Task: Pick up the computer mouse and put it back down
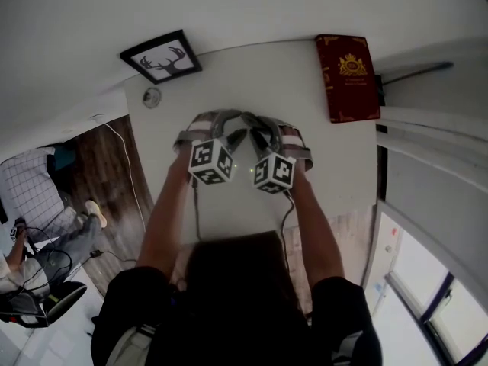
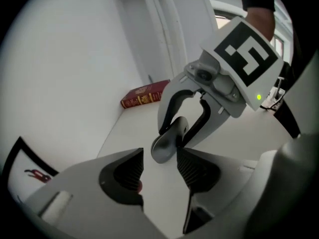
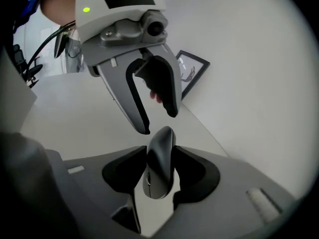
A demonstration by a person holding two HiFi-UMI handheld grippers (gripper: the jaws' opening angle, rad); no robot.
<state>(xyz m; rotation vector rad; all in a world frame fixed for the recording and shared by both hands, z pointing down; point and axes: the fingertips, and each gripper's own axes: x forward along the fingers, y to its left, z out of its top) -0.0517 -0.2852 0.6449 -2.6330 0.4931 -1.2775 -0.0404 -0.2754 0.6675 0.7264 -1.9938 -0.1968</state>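
Gripping the mouse [image 3: 159, 166] edgewise, my right gripper [image 3: 160, 164] presses its pads on both flanks, and one end sticks out past the tips. My left gripper [image 2: 159, 156] stands open, with nothing between its fingers [image 2: 127, 173]. The mouse sits just beyond their tips, over the white table [image 2: 139, 128]; I cannot tell whether it touches. Farther beyond my left fingers, a red book [image 2: 144, 94] lies at the table's far end by the wall. Past my right fingers, a framed picture [image 3: 192, 71] stands against the wall.
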